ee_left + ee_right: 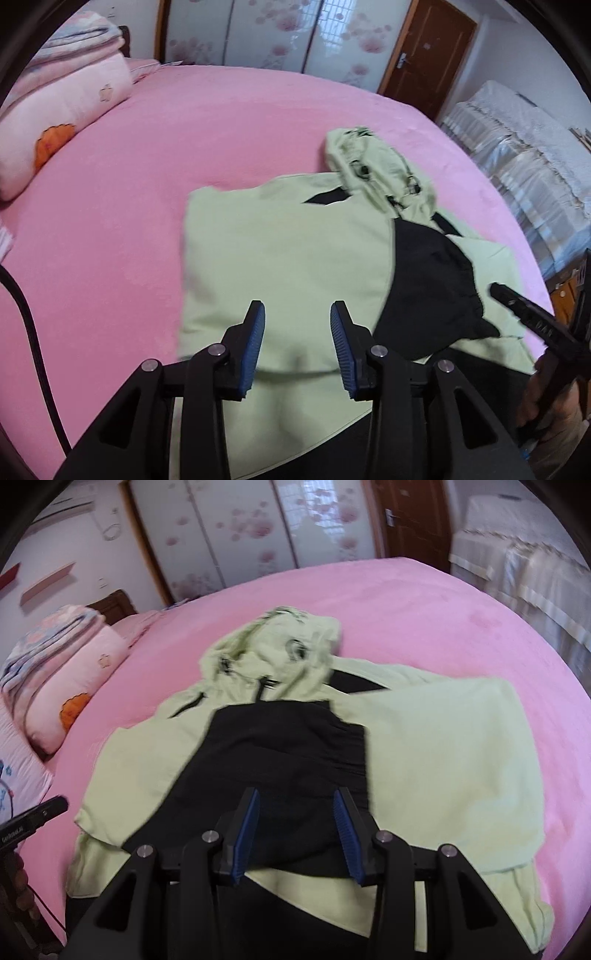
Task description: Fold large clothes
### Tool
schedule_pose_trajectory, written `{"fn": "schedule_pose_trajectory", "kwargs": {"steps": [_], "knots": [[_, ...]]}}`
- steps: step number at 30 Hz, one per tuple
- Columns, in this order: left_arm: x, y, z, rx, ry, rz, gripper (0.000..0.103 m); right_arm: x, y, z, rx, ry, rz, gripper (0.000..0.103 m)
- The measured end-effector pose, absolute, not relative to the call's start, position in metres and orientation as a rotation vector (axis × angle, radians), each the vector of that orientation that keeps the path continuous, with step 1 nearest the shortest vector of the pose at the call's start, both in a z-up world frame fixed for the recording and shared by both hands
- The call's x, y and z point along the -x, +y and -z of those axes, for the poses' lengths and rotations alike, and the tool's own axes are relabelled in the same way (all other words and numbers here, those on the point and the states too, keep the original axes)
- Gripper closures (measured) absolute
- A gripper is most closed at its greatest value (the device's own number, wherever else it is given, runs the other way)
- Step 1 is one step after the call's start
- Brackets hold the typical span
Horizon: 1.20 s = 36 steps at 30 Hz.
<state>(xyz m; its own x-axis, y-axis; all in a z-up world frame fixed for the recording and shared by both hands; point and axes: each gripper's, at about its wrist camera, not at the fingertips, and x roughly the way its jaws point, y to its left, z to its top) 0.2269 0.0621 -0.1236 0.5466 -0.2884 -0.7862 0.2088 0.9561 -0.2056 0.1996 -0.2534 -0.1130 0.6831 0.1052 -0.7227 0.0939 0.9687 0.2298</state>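
Pale green hooded jacket [280,251] with black panels lies flat on the pink bed [129,184], partly folded. It sits toward the near edge of the bed, body running from that edge up toward the middle. Hood [280,646] bunched at the far end of the garment, pointing at the far edge of the bed. Black section [280,746] overlies the middle of the garment; green fabric spreads to either side of it. Some motion blur in both views.

Left gripper [297,325]: jaws parted a moderate way, blue pads clear, nothing between them. It hangs above the green panel near the bed's near edge; no fabric pinched.

Right gripper [295,816]: jaws likewise parted, nothing held. It sits above the lower end of the black section; whether the tips brush the cloth cannot be told.

Each gripper's black finger shows at the edge of the other's view.

Folded pink bedding [70,99] with an orange patch is stacked at the left end of the bed. Beyond the far edge: wardrobe with floral sliding doors [229,524], and a brown wooden door [424,55]. Covered furniture [517,147] stands off the right side.
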Motion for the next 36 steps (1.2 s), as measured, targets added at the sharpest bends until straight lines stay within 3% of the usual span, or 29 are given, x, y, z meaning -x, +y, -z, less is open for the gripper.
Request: {"fn": "schedule_pose_trajectory", "kwargs": {"steps": [9, 15, 16, 17, 22, 24, 26, 30, 36], "knots": [[-0.26, 0.049, 0.192, 0.189, 1.036, 0.166, 0.066, -0.247, -0.187, 0.146, -0.232, 0.897, -0.19, 0.061], [-0.261, 0.071, 0.215, 0.209, 1.066, 0.18, 0.066, -0.249, -0.255, 0.179, -0.165, 0.971, 0.096, 0.069], [-0.262, 0.073, 0.216, 0.198, 1.065, 0.188, 0.066, -0.246, -0.274, 0.181, -0.213, 0.964, 0.096, 0.093], [-0.263, 0.072, 0.217, 0.192, 1.066, 0.196, 0.066, -0.243, -0.292, 0.184, -0.272, 0.977, 0.088, 0.103], [-0.26, 0.063, 0.219, 0.107, 1.073, 0.198, 0.062, -0.235, -0.299, 0.182, -0.291, 0.986, 0.064, 0.103], [-0.261, 0.058, 0.217, 0.104, 1.08, 0.212, 0.046, -0.236, -0.287, 0.18, -0.228, 0.983, 0.079, 0.1], [-0.262, 0.052, 0.215, 0.108, 1.083, 0.206, 0.041, -0.235, -0.284, 0.177, -0.217, 0.986, 0.088, 0.098], [-0.259, 0.05, 0.202, 0.135, 1.101, 0.214, 0.041, -0.224, -0.287, 0.161, -0.3, 0.979, 0.054, 0.097], [-0.225, 0.058, 0.135, 0.206, 0.972, 0.242, 0.041, -0.174, -0.285, 0.113, -0.319, 0.93, 0.028, 0.097]]}}
